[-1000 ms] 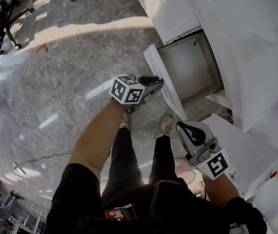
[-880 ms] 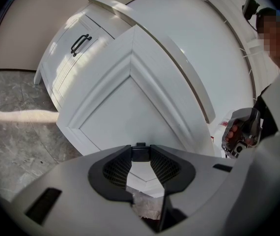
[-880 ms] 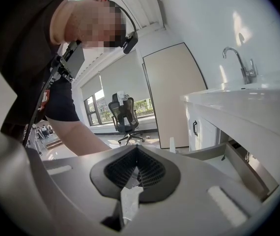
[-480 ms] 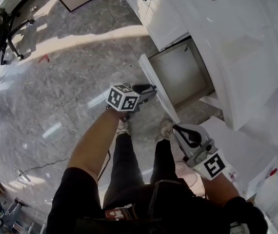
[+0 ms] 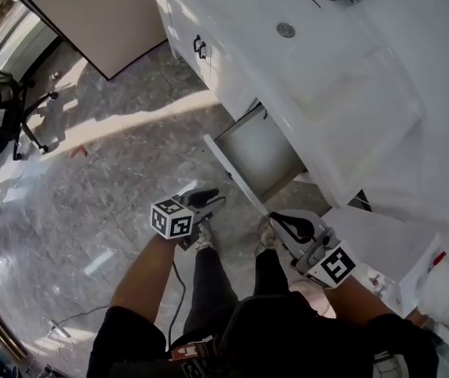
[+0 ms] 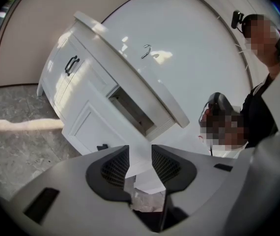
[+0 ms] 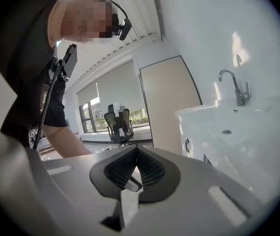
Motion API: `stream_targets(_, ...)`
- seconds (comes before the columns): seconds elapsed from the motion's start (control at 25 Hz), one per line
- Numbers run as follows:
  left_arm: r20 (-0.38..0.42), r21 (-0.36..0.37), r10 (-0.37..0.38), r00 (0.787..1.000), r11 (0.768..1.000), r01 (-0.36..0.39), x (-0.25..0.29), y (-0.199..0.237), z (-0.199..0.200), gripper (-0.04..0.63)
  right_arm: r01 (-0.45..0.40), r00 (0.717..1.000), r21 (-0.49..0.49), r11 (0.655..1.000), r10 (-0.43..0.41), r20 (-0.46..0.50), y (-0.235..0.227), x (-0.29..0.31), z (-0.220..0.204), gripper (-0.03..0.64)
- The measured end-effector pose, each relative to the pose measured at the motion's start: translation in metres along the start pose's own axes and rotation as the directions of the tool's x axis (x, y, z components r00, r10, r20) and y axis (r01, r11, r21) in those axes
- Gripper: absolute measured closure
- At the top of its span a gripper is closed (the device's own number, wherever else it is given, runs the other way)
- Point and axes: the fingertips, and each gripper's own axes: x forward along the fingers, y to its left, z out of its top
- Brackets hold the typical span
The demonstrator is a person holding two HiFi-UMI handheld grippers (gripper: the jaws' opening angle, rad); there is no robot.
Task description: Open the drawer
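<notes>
Glossy white rectangular drawer (image 5: 261,153) stands open; left claw (image 6: 140,149) spread, just narrowing, empty; right claw (image 7: 136,151) pressed together.

Drawer (image 5: 262,150): white, pulled well out of vanity cab, just below sink counter. Inside pale grey-beige, partly in shade. Front panel juts over floor, seen edge-on, slanting diag. Back end hidden under counter.

I'm seeing the drawer (image 5: 265,150) jutting out over the floor (image 5: 90,187) and blocking that stretch. Left of the drawer, bare floor is lying open as far as a chair (image 5: 4,113). Above the drawer the counter (image 5: 343,93) is overhanging, and right of it a white object (image 5: 374,239) is crowding close.
</notes>
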Motion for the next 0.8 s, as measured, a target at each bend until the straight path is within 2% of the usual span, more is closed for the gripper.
stream_targets(0.16, 0.077, 0.092, 0.006, 0.997, 0.996, -0.014, -0.033, -0.051, 0.048, 0.533, 0.033, 0.999, -0.009, 0.999, -0.033, 0.000, -0.003, -0.020, 0.043, 0.618)
stream_targets(0.32, 0.197, 0.151, 0.002, 0.980, 0.988, -0.032, -0.060, -0.114, 0.108, 0.594, 0.067, 0.998, -0.020, 0.998, -0.066, 0.005, -0.005, -0.056, 0.087, 0.618)
stream_targets(0.56, 0.280, 0.290, -0.075, 0.957, 0.957, -0.010, -0.086, -0.213, 0.185, 0.595, 0.134, 0.989, -0.051, 0.990, -0.130, 0.066, -0.014, -0.099, 0.145, 0.618)
stream_targets(0.8, 0.347, 0.385, -0.115, 0.931, 0.922, -0.030, -0.117, -0.301, 0.232, 0.595, 0.157, 0.987, -0.047, 0.986, -0.155, 0.047, -0.012, -0.135, 0.185, 0.618)
